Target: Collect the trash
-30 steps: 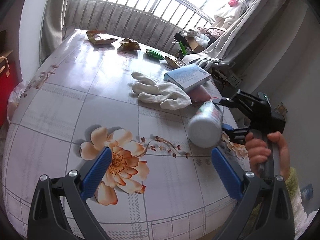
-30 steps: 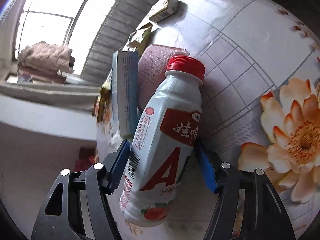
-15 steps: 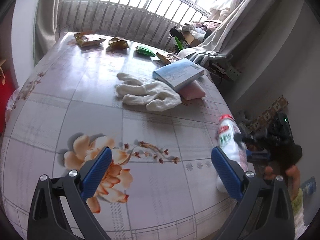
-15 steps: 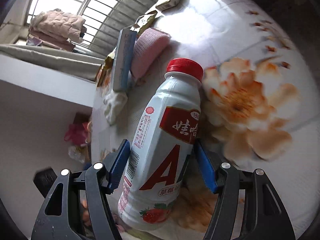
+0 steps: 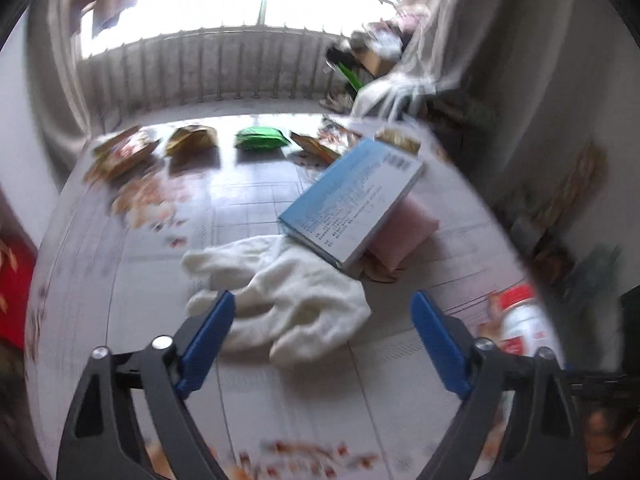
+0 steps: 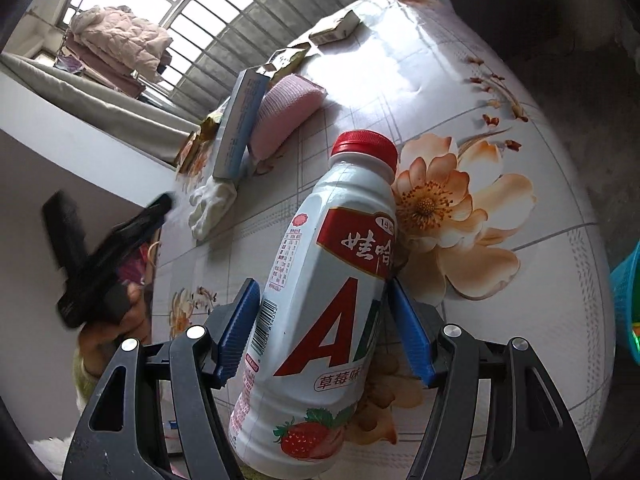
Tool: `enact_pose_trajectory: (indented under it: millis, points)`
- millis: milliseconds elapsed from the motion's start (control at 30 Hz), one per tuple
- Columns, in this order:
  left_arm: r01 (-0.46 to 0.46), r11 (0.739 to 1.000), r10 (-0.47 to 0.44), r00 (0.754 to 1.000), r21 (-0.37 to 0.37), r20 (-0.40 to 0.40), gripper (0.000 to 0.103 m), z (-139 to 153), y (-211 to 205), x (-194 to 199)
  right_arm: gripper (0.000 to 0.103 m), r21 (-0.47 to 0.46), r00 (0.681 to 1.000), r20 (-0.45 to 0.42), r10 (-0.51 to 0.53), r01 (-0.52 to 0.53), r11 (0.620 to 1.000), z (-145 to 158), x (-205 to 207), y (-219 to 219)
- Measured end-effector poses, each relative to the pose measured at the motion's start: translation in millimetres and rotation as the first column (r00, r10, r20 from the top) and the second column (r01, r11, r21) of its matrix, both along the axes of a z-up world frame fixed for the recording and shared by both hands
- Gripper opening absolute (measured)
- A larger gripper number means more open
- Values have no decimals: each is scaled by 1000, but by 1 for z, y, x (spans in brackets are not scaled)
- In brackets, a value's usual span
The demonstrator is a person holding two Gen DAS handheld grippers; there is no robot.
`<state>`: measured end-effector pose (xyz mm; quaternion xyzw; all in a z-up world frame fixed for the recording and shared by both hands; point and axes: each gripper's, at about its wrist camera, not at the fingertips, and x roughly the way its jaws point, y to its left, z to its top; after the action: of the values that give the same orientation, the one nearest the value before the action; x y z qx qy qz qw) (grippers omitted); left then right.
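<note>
The right gripper (image 6: 320, 328) holds the white bottle (image 6: 320, 300) above the table (image 6: 460, 92). The left gripper (image 5: 320, 340), empty, jaws just narrowed, has swung toward the white glove (image 5: 288, 300), likely next.

We see a white bottle (image 6: 320, 300) with a red cap (image 6: 365, 148), a red label, a big red letter and printed strawberries. The surface (image 6: 540, 320) is pale grey-white with a grid pattern and peach-orange flowers. Nearby lie a light blue box (image 5: 352, 204), a pink sponge (image 5: 404, 236), white gloves (image 5: 288, 296) and a green wrapper (image 5: 260, 138).
</note>
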<state>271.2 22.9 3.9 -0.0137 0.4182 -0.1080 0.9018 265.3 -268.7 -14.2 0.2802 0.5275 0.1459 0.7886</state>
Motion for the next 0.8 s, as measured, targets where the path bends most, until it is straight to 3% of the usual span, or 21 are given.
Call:
enact_pose_trajectory:
  millis: [33, 100, 167, 267, 500, 800]
  points:
    - [9, 1000, -9, 1000, 30, -15, 73, -7, -5, 5, 62, 3, 1000, 0, -2, 2, 1000, -1, 0, 0]
    - [21, 998, -18, 998, 60, -57, 47, -21, -10, 14, 62, 11, 1000, 1, -6, 6, 1000, -2, 0, -1]
    - [14, 999, -9, 994, 38, -106, 25, -33, -7, 17, 62, 16, 1000, 3, -10, 10, 1000, -3, -2, -4]
    - [-18, 1000, 15, 993, -22, -118, 12, -38, 4, 8, 63, 11, 1000, 8, -7, 7, 1000, -2, -5, -5]
    - [-3, 996, -10, 990, -93, -140, 10, -30, 22, -56, 60, -70, 1000, -23, -1, -1, 998, -10, -4, -1]
    - [37, 981, -80, 970, -188, -228, 10, -34, 20, -147, 59, -83, 1000, -25, -8, 6, 997, -9, -13, -2]
